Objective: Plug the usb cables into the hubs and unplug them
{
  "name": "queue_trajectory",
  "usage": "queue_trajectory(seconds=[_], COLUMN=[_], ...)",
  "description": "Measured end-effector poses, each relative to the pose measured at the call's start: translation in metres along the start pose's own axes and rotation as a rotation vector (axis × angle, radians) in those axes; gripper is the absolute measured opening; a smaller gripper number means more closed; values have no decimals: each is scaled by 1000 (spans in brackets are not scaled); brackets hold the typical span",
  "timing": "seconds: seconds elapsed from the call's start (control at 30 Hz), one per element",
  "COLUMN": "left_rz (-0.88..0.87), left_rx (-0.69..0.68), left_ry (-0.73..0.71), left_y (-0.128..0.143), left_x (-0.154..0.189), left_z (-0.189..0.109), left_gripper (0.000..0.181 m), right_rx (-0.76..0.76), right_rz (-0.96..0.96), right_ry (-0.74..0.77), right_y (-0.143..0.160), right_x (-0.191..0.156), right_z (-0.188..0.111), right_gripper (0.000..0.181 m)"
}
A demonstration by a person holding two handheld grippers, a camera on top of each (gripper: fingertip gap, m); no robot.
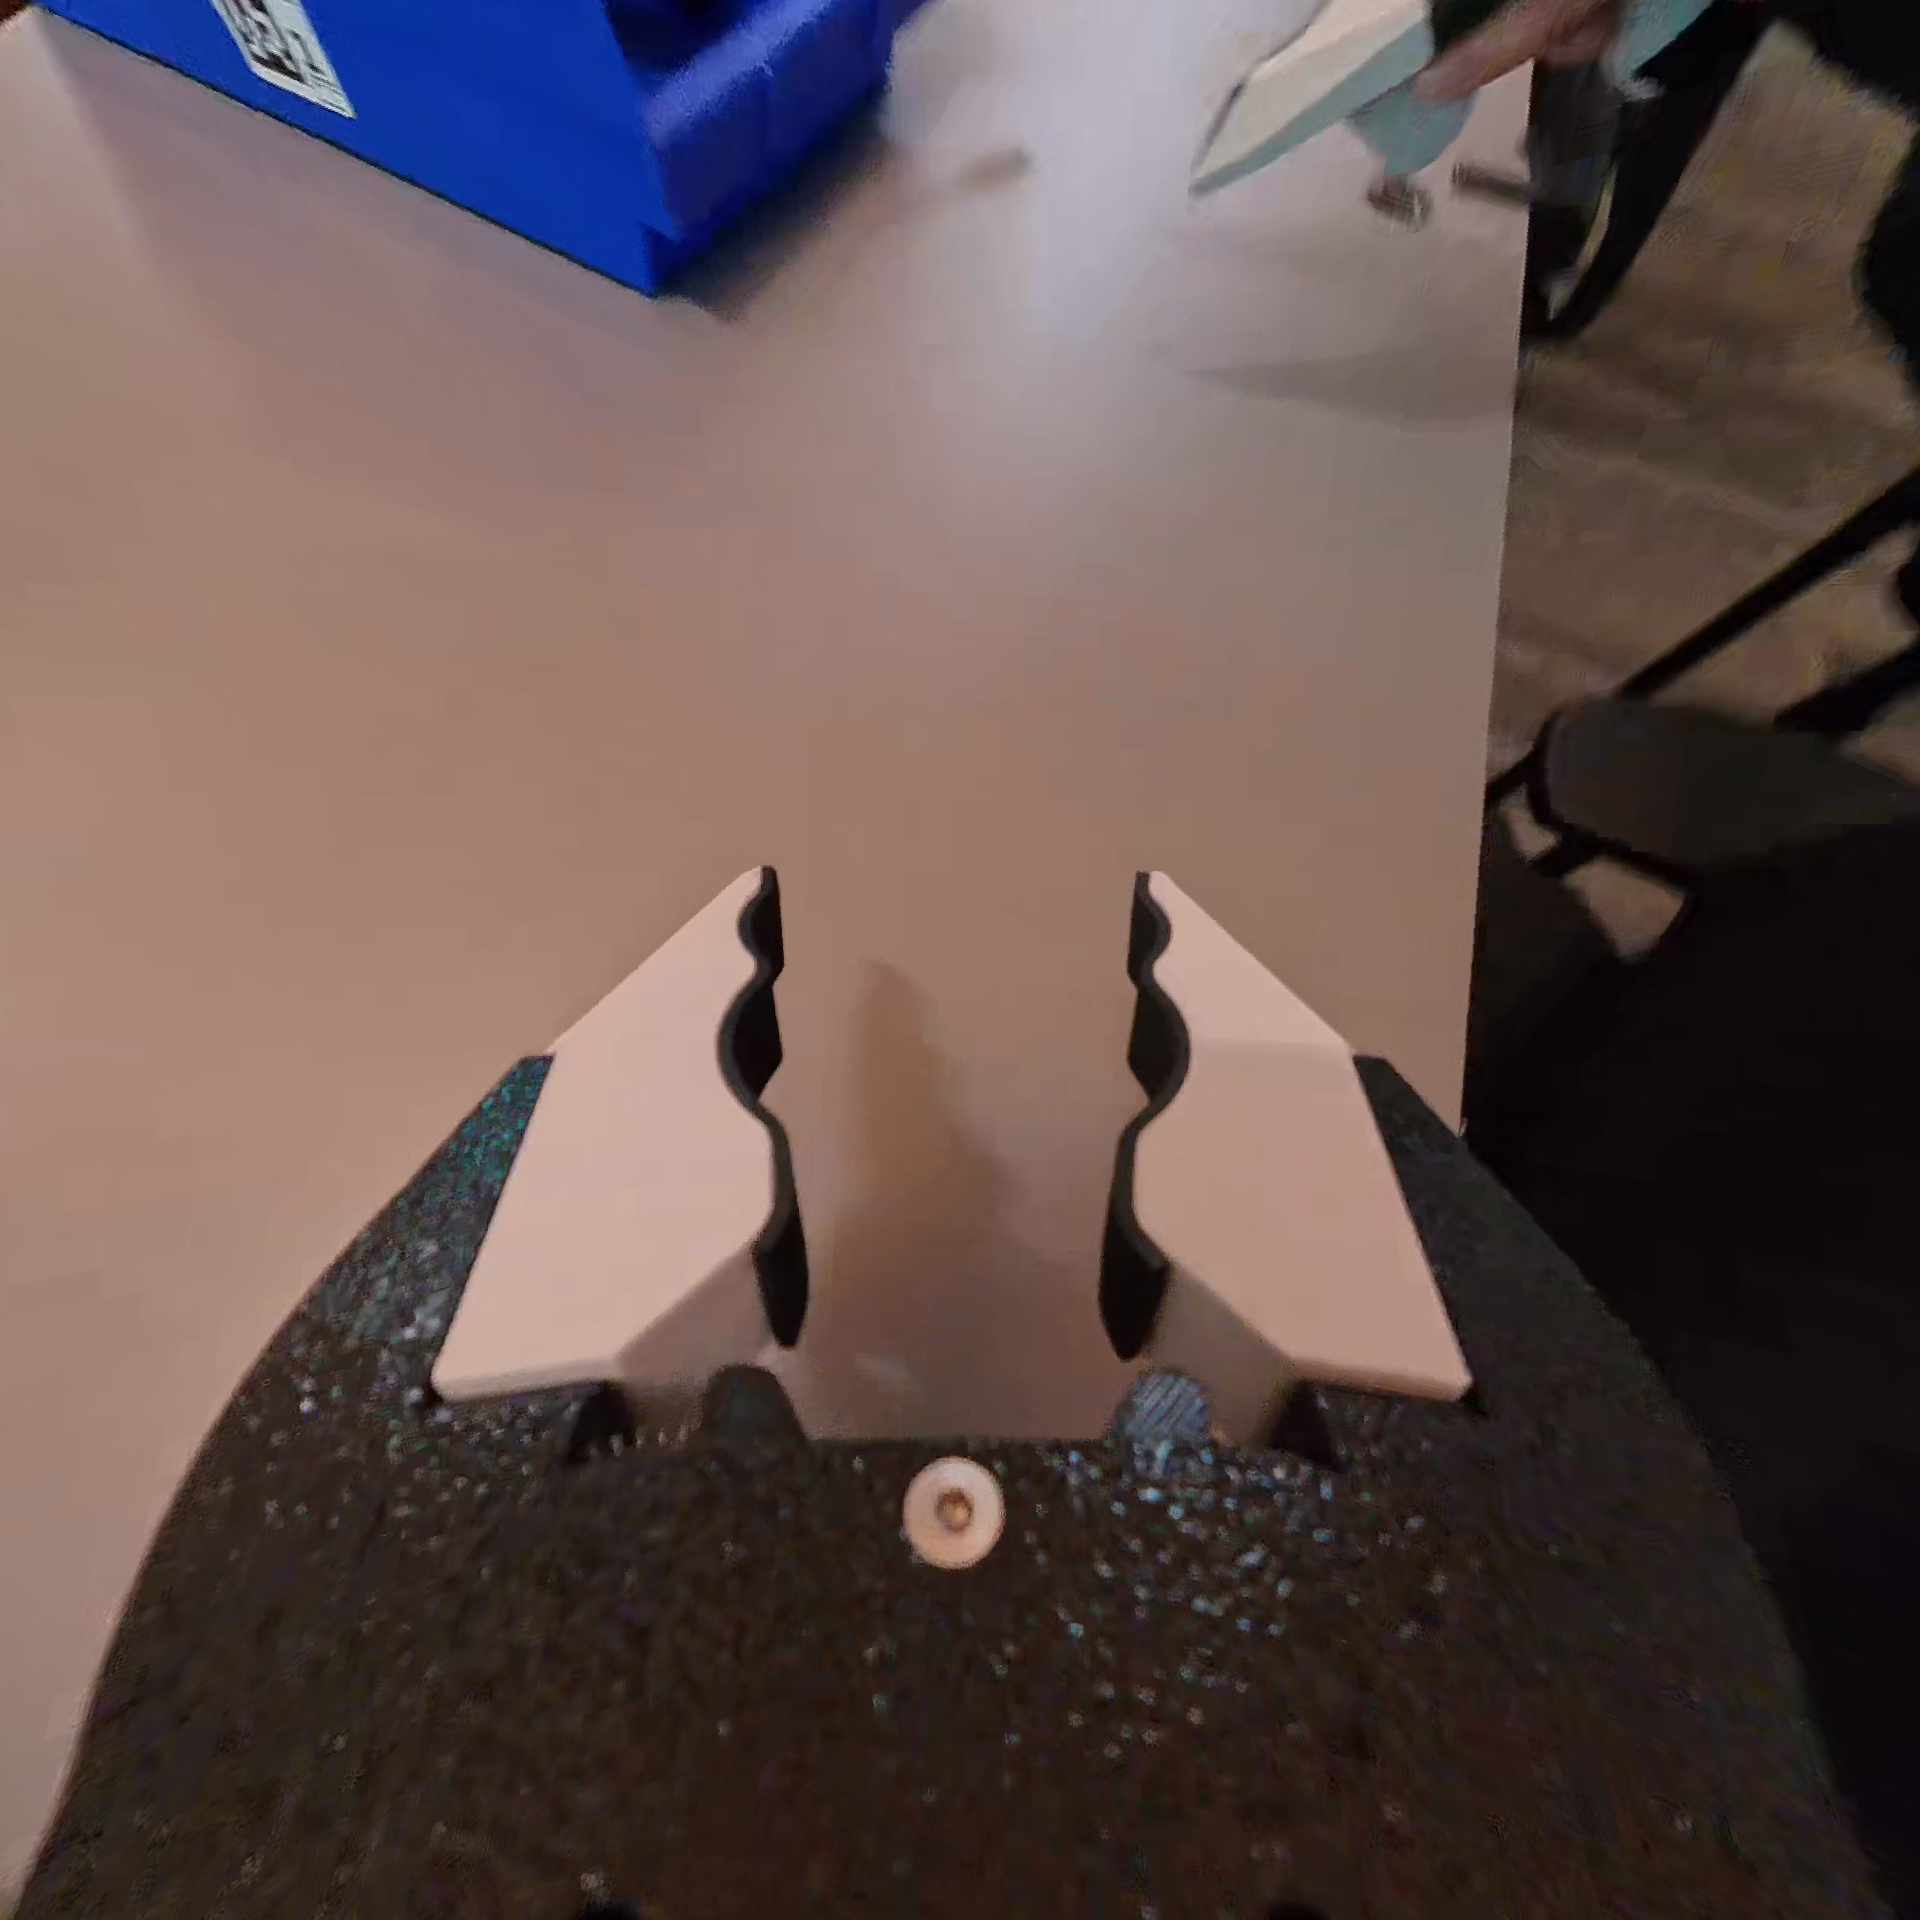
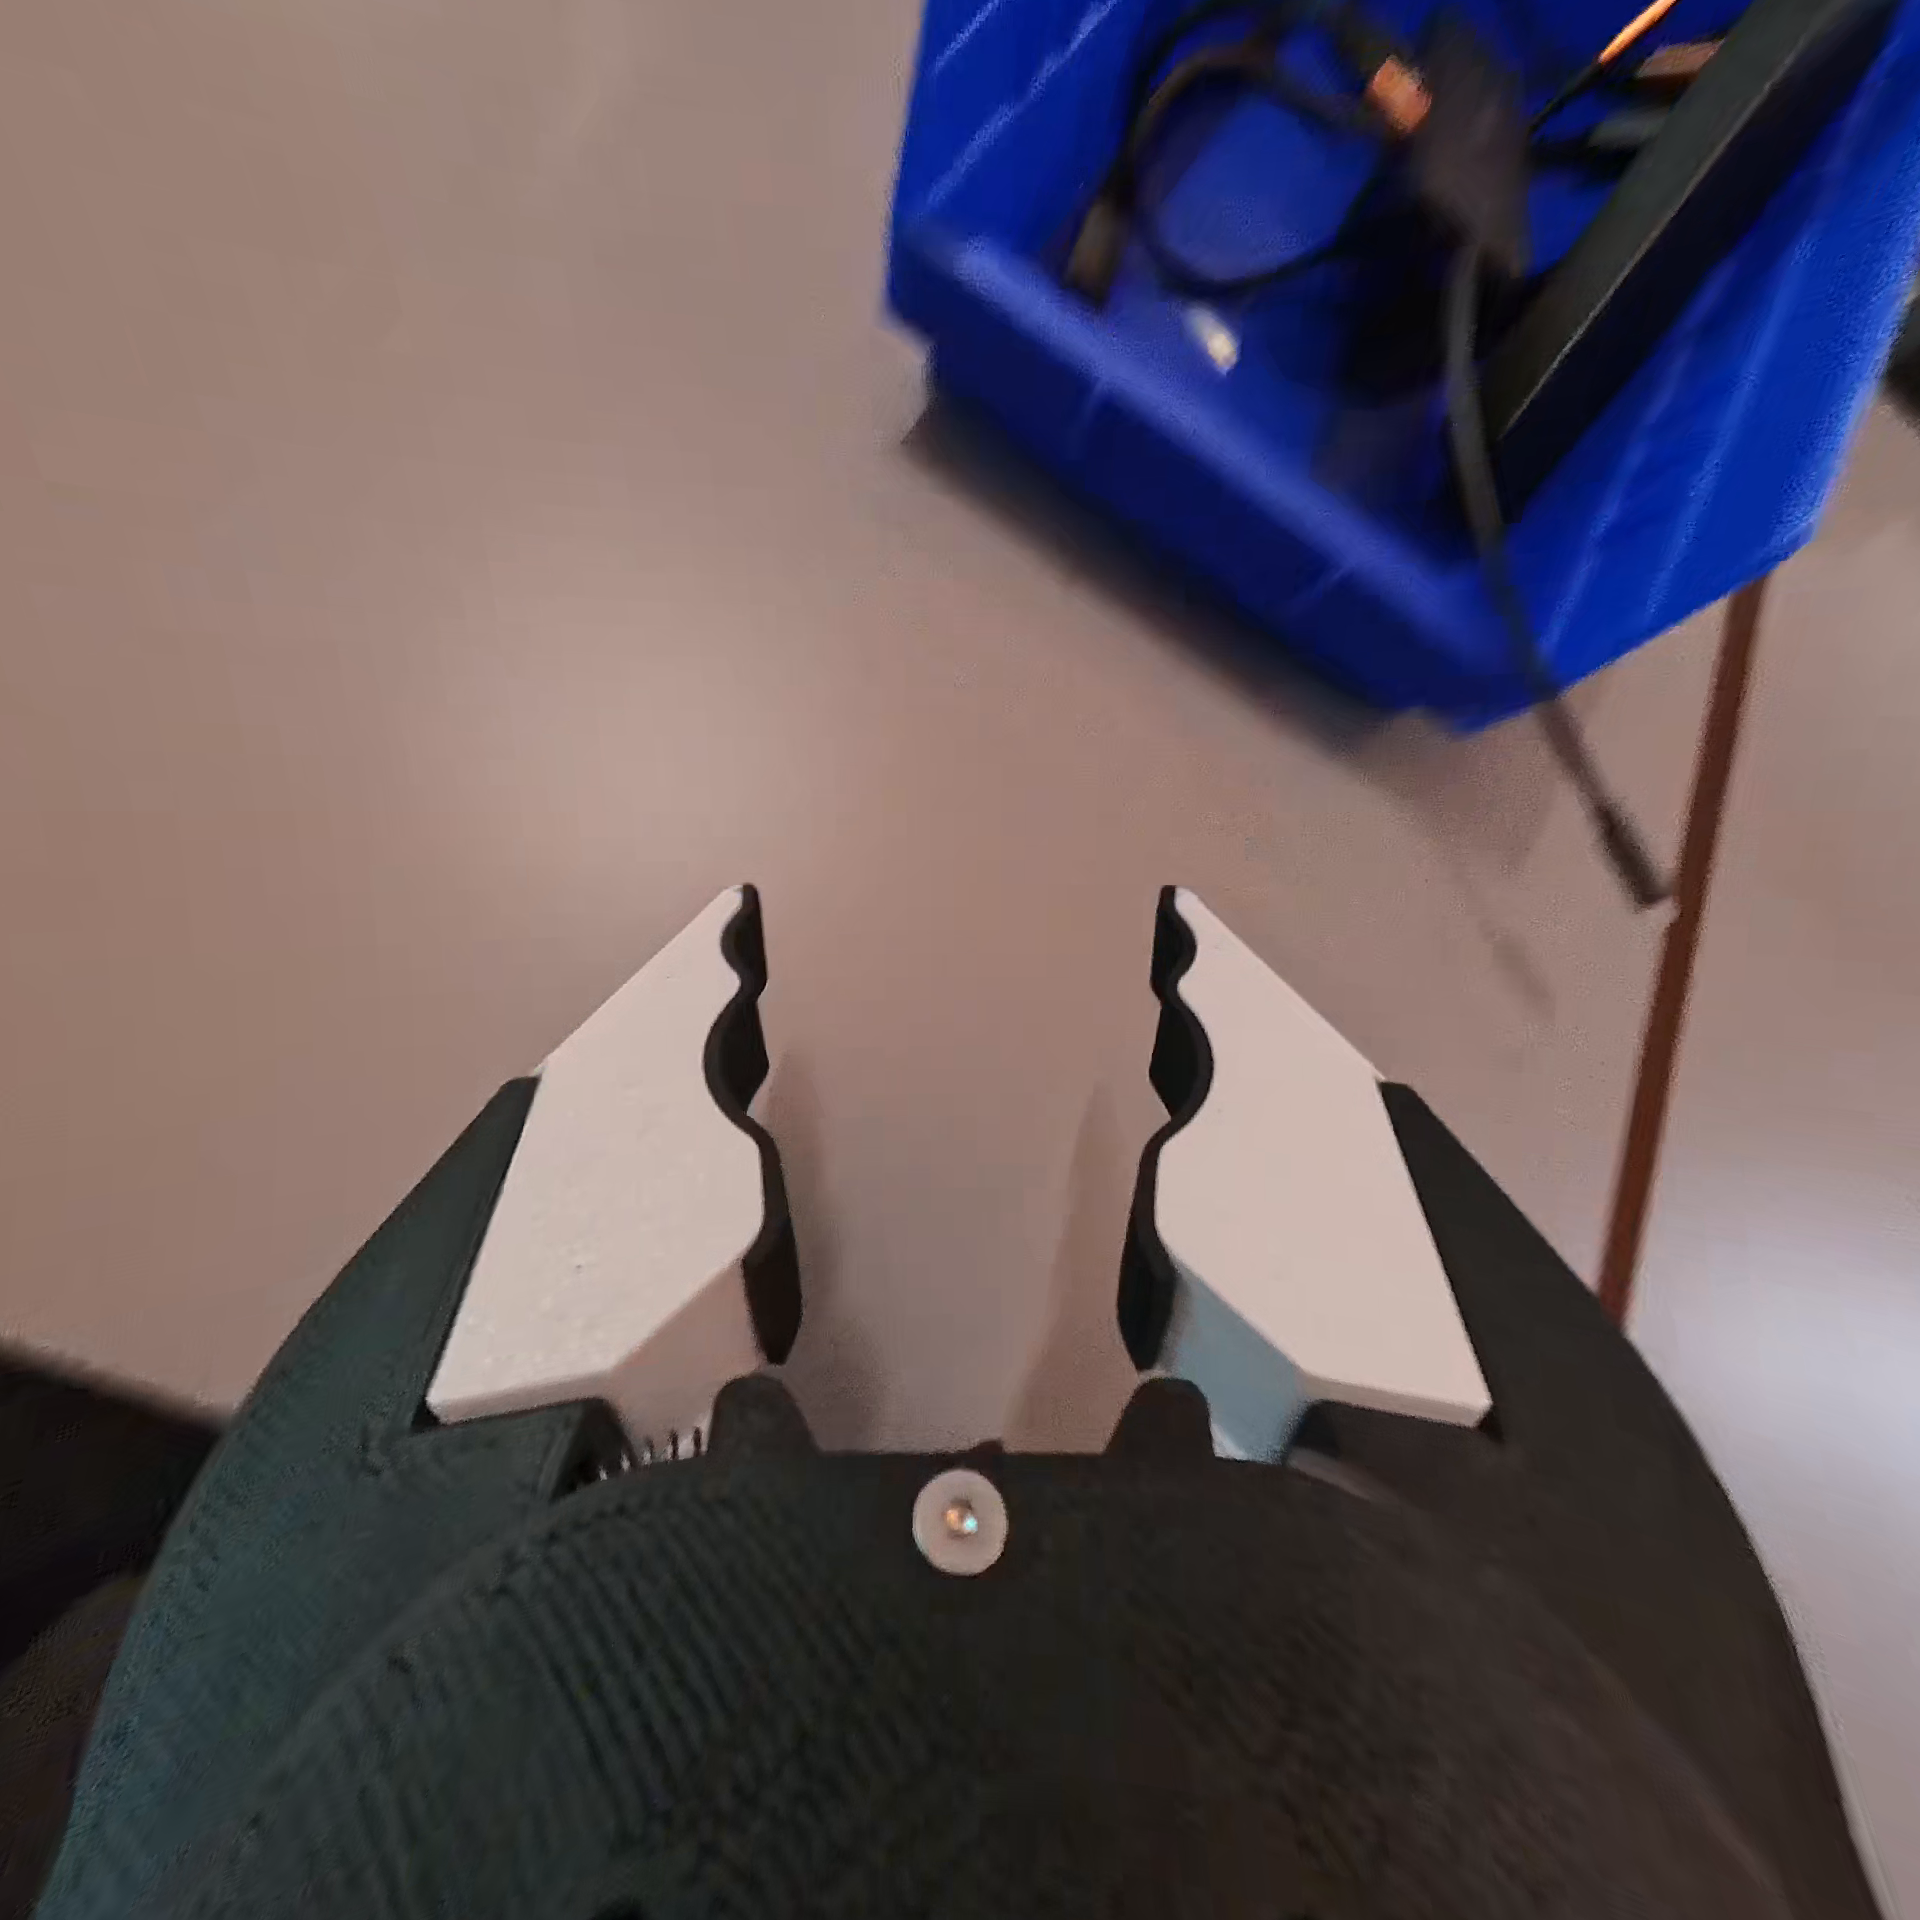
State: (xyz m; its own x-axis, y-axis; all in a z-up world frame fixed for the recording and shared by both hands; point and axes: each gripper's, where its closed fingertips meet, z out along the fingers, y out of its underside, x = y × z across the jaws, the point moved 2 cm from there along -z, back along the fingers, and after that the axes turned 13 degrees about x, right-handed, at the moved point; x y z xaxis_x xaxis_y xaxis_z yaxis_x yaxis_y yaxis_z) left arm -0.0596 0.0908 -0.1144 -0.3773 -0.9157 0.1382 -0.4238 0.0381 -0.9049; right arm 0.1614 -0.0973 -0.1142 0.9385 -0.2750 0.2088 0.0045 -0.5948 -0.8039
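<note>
A blue bin [image 2: 1226, 436] stands on the pale table at the upper right of the right wrist view. Several black USB cables [image 2: 1236, 197] with plugs lie tangled inside it, and one black cable [image 2: 1558, 727] hangs over its front wall onto the table. I cannot make out a hub. The same bin [image 1: 499, 135] shows at the top left of the left wrist view. My left gripper [image 1: 954, 883] is open and empty over bare table. My right gripper [image 2: 956, 899] is open and empty, well short of the bin.
The table's right edge [image 1: 1496, 675] runs down the left wrist view, with dark chair parts [image 1: 1704, 790] and carpet beyond. A person's hand and a pale object [image 1: 1340, 83] sit at the far right corner. A thin brown strip [image 2: 1673, 987] crosses the table beside the bin.
</note>
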Motion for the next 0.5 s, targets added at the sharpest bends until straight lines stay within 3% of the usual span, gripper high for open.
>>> queue_trajectory(seconds=[0.03,0.1,0.17,0.33,0.43,0.5], left_rz=[40,101,138,156,44,-36], left_rx=[-28,-62,-44,111,172,182], left_ry=[10,26,14,-155,-271,-355], left_y=[0,-8,-31,-112,-136,-139], left_x=[1,-4,-15,-60,-84,-102], left_z=[-5,-3,19,127,193,225], left_gripper=[67,75,83,124,124,112], right_rx=[-17,-13,24,144,257,331], right_rz=[9,32,60,106,135,181], right_ry=[-15,-3,36,284,358,385], right_y=[10,20,18,-9,-31,-40], right_x=[-11,-17,-10,21,18,12], right_z=[-9,-20,-16,0,-1,-6], right_gripper=[78,83,90,102,110,112])
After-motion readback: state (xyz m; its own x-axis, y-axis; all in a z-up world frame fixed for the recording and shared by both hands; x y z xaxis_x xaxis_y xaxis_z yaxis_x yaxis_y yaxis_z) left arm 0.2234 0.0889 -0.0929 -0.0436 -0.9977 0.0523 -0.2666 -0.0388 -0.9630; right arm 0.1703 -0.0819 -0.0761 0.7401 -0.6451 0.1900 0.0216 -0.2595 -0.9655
